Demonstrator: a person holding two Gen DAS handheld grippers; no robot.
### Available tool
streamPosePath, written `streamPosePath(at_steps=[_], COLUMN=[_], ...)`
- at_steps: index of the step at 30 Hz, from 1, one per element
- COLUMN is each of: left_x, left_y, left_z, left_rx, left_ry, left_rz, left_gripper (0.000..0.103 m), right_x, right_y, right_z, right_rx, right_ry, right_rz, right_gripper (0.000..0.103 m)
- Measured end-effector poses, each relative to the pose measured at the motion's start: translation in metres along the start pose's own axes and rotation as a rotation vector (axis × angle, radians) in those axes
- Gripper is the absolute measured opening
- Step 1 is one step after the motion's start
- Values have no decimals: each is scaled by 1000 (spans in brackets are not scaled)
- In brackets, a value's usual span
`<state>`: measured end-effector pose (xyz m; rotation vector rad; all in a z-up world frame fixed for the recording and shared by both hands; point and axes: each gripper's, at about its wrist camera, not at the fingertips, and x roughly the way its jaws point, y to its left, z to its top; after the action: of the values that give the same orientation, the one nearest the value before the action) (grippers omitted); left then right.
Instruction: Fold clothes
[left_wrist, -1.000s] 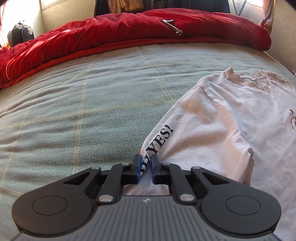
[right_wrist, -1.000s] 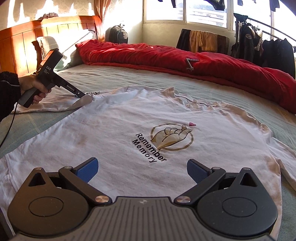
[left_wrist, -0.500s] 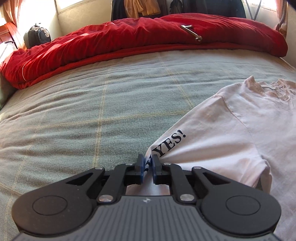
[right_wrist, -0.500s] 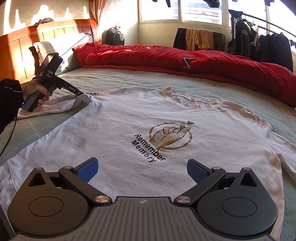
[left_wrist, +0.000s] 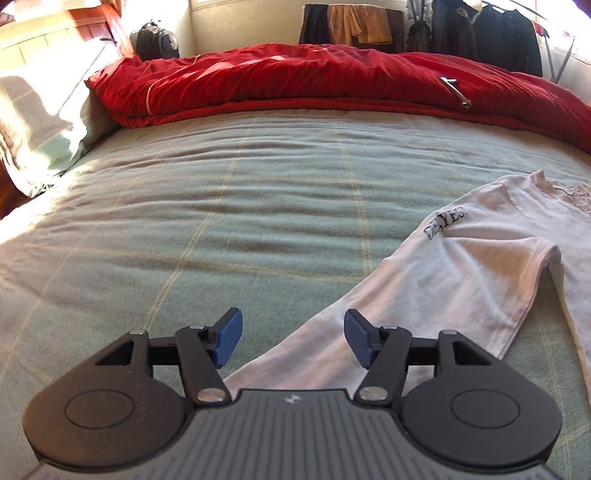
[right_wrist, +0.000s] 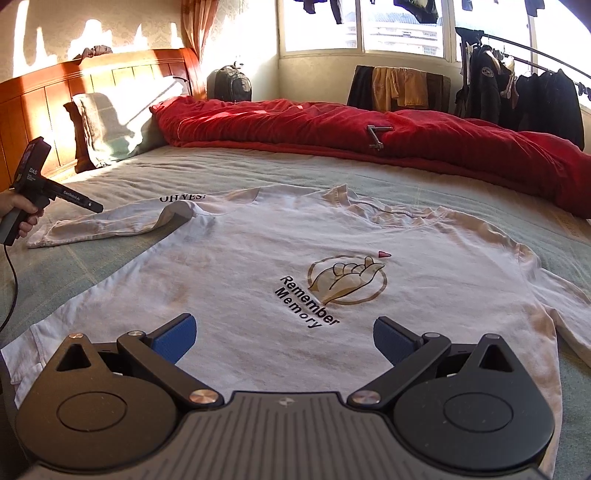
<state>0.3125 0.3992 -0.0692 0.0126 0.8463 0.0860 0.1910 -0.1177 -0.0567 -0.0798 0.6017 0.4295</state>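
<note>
L gripper (left_wrist: 293, 338) jaws spread wide, nothing between pads, hovering just above the sleeve (left_wrist: 424, 295). R gripper (right_wrist: 284, 338) also spread wide, empty, low over same shirt's hem. Person's hand (right_wrist: 16, 216) grips L handle.

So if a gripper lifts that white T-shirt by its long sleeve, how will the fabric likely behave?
Probably floppy: the white T-shirt lies limp on the bed, and its sleeve is already creased and bunched. It looks thin and light, so lifting one point would likely drag the rest along. The open left gripper and open right gripper hold nothing.
</note>
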Motion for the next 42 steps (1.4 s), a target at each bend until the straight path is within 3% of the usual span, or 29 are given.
streamPosePath(at_steps=[4, 7, 9, 11, 13, 16, 23, 25, 28, 30, 32, 37, 42], left_x=[2, 4, 2, 0, -3, -8, 2, 9, 0, -17, -33, -52, -44], left_y=[19, 17, 9, 5, -1, 0, 19, 22, 27, 34, 43, 68, 79], left_z=[-12, -14, -14, -13, -13, -10, 11, 9, 3, -1, -10, -42, -73], left_rx=[-49, -35, -5, 2, 17, 15, -62, -83, -110, -135, -157, -254, -344], left_ry=[1, 17, 26, 35, 34, 8, -15, 6, -35, -83, -115, -120, -80], left_rz=[-7, -27, -49, -68, -50, -33, -17, -5, -5, 12, 50, 145, 148], left_gripper=[64, 59, 40, 10, 2, 0, 1, 10, 14, 27, 51, 53, 56], right_x=[-3, -3, -3, -3, -3, -2, -3, -3, -4, -5, -5, -6, -11], right_y=[7, 12, 15, 17, 19, 22, 26, 26, 27, 27, 28, 29, 33], right_z=[2, 4, 5, 6, 7, 8, 10, 10, 10, 10, 10, 11, 11], right_rx=[-18, -32, -38, -42, -47, -53, -59, -58, -58, -57, -57, -55, -66], right_ry=[3, 7, 9, 9, 10, 11, 11, 11, 10, 9, 8, 7, -1], right_rz=[-3, -7, -7, -6, -5, -4, 0, 2, 3, 5, 6, 9, 18], right_gripper=[103, 103, 103, 103, 103, 103, 103, 103, 103, 103, 103, 103, 103])
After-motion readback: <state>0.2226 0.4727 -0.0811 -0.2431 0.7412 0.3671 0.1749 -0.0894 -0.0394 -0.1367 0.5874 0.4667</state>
